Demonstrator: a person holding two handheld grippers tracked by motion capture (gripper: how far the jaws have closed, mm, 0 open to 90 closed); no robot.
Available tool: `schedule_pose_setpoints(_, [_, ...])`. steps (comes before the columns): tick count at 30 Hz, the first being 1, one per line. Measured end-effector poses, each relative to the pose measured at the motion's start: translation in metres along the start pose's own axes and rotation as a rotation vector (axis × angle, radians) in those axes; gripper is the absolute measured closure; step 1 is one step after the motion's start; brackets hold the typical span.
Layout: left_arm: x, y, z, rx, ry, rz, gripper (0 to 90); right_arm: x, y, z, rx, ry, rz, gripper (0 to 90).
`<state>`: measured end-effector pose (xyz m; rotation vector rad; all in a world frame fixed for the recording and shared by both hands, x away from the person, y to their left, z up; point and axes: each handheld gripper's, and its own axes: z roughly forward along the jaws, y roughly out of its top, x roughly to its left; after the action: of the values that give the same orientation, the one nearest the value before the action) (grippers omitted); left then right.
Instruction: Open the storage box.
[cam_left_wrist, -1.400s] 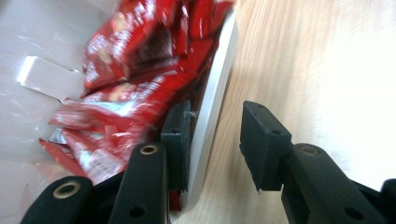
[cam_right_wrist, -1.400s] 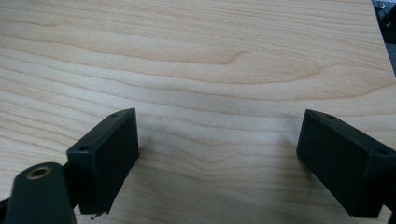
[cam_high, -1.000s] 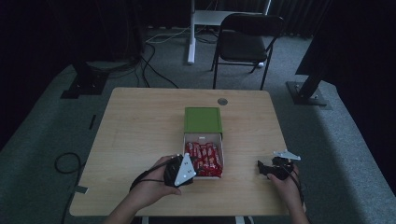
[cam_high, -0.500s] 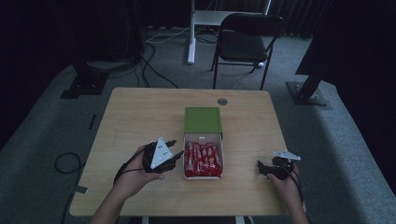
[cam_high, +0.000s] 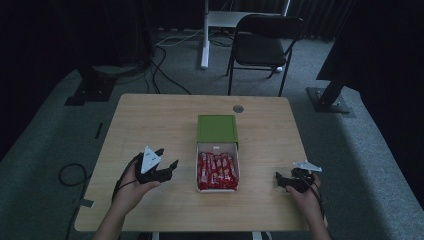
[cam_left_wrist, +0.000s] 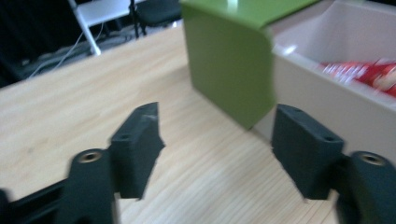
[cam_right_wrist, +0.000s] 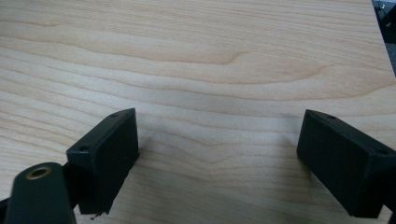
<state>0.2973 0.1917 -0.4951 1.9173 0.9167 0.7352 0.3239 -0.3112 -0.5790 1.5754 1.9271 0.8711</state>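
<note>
Left gripper (cam_high: 167, 165): jaws wide, empty, angled toward open box (cam_high: 218, 171) of red packets (cam_high: 217, 170), apparently for access. Right gripper (cam_high: 282, 181): wide, empty, parked clear.

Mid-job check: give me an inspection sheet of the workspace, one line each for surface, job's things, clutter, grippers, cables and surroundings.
Surface: light wooden table, with a round grommet near the far edge.
Job's things: white box open at mid-table, its green lid on the far side; red packets lie inside in a row.
Clutter: nothing seen.
Grippers: left hand-held gripper beside the box's left wall, jaws open and empty; right hand-held gripper low over bare wood at the right, jaws open and empty.
Cables: one trails from each gripper; more lie on the floor behind the table and at its left.
Surroundings: dark folding chair, grey carpet, black stands.
</note>
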Motion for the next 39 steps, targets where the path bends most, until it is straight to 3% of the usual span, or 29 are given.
schedule_pose_setpoints(6, [0.014, -0.019, -0.002, 0.051, 0.024, -0.076, 22.1, 0.0, 0.0, 0.0, 0.0, 0.0, 0.0, 12.1])
schedule_pose_setpoints(12, [0.028, -0.035, -0.007, 0.071, 0.031, -0.154, 19.9, 0.0, 0.0, 0.0, 0.0, -0.001, 0.0, 12.0])
schedule_pose_setpoints(16, [0.035, -0.046, -0.009, 0.128, 0.063, -0.149, 16.7, 0.0, 0.0, 0.0, 0.001, 0.001, 0.0, 11.7])
schedule_pose_setpoints(19, [0.042, -0.054, -0.011, 0.155, 0.091, -0.202, 15.2, 0.0, 0.0, 0.0, 0.001, 0.001, -0.001, 11.7])
schedule_pose_setpoints(23, [0.05, -0.064, -0.012, 0.211, 0.129, -0.222, 10.2, 0.0, 0.0, 0.0, 0.002, 0.001, -0.001, 11.7])
schedule_pose_setpoints(30, [0.062, -0.081, -0.015, 0.248, 0.217, -0.294, 10.1, 0.0, 0.0, 0.0, 0.001, 0.001, -0.001, 11.7])
schedule_pose_setpoints(33, [0.065, -0.088, -0.017, 0.284, 0.234, -0.307, 10.1, 0.0, 0.0, 0.0, 0.002, 0.001, -0.001, 11.7])
schedule_pose_setpoints(39, [0.066, -0.093, -0.015, 0.302, 0.234, -0.315, 10.1, 0.0, 0.0, 0.0, 0.001, 0.0, -0.002, 12.5])
